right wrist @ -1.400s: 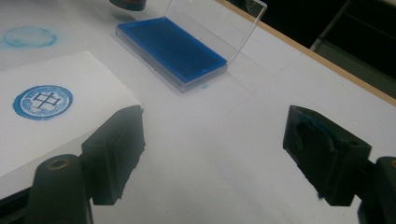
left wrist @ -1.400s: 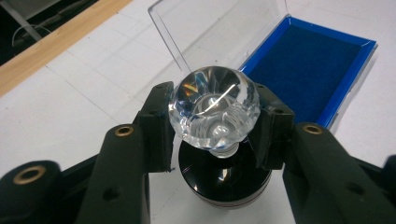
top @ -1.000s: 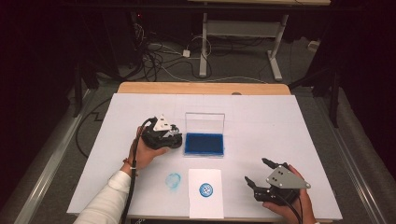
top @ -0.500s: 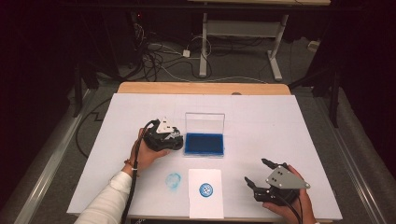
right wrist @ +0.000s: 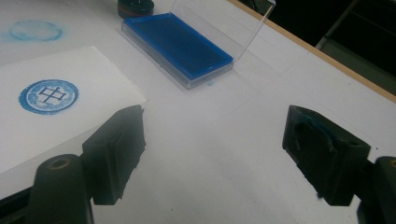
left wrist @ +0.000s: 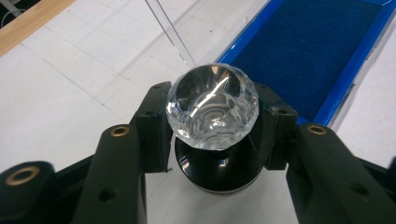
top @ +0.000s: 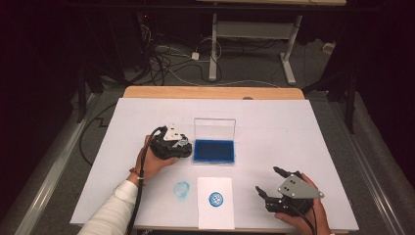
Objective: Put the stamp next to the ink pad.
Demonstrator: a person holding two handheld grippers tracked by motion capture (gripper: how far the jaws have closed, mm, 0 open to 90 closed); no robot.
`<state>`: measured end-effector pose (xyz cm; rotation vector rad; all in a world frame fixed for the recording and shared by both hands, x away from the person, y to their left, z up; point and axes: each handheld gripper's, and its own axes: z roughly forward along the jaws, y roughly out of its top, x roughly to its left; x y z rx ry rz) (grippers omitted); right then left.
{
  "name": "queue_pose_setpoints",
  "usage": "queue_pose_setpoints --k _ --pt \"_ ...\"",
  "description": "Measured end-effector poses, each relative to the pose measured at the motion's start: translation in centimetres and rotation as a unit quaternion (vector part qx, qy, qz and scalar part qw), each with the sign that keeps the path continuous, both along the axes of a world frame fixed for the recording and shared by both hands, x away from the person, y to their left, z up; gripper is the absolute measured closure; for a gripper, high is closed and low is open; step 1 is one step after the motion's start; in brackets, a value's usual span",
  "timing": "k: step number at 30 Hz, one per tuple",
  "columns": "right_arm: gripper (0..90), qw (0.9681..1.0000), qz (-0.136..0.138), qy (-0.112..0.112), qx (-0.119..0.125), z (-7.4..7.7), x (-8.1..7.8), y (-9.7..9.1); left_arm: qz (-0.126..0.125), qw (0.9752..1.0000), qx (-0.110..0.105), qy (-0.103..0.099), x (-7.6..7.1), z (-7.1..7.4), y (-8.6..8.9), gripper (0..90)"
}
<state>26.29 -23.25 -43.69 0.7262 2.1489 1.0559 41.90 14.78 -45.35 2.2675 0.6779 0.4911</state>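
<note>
1. Beside the ink pad in the high view, we cannot make out the stamp: the left gripper covers it.
2. In the left gripper view, the ink pad runs off the top and right edges.
3. Left of the ink pad in the right gripper view, the stamp is cut by the top edge.
4. The paper near it runs off the left edge.

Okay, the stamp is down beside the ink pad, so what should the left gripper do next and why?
Probably finish letting go and back away. The stamp stands on the table beside the open ink pad, the paper already carries a blue print, and the left gripper, jaws just opening, has the stamp's clear knob between them.
</note>
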Motion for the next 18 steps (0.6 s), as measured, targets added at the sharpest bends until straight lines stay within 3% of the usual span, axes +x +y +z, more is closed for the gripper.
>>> queue_pose_setpoints --k 12,18 --pt "21.3 1.0000 0.000 0.000 0.000 0.01 -0.02 0.01 0.006 0.9999 -0.006 -0.010 -0.26 0.50 0.17 47.9" --pt "21.5 1.0000 0.000 0.000 -0.002 -0.04 -0.01 0.08 0.008 0.9998 -0.006 -0.018 -0.42 0.83 0.18 40.6"
